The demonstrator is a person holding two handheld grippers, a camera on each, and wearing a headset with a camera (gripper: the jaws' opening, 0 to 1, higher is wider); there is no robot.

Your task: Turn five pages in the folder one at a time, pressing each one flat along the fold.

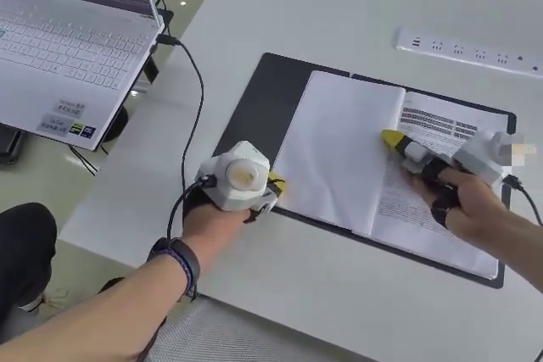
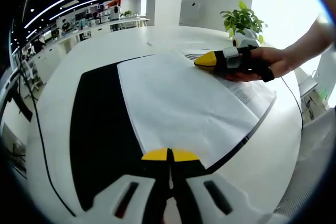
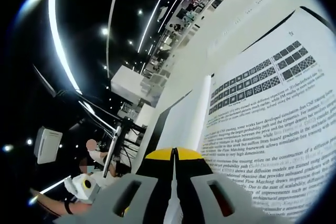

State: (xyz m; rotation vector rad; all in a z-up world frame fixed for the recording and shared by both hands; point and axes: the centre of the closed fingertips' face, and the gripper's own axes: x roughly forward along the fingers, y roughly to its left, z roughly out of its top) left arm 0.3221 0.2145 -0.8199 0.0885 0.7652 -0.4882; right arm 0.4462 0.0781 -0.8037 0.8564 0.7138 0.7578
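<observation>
**A:** Which step is in hand?

**B:** Pressing, I'd judge. The stiff black rectangular folder lies open on the smooth white bench. The yellow-tipped right tongs sit at the fold. The plain white turned page is just to their left, and the printed page of dense text and chequered figures lies under them and to their right.

**A:** And the jaws?

**B:** Closed tip to tip in the right gripper view, with nothing between them. The left tongs are closed and empty too. Their tips are at the near corner of the white page, which spreads out ahead of them, and they seem to be pinning it down.

**A:** How many pages are done?

**B:** I can't tell from here.

**A:** What does the next move call for?

**B:** Probably a firm stroke of the right tongs along the crease, because the white leaf bows up slightly beside them. After that the jaws need to part a little and take one sheet only, at the printed page's free edge. That edge is on the side of the right tongs away from the fold.

**A:** How will it handle?

**B:** The paper looks thin, matt and limp, so sheets could cling together or buckle. The cover looks smooth and rigid, and the bench looks slick, so it makes sense for the left tongs to hold things down.
</observation>
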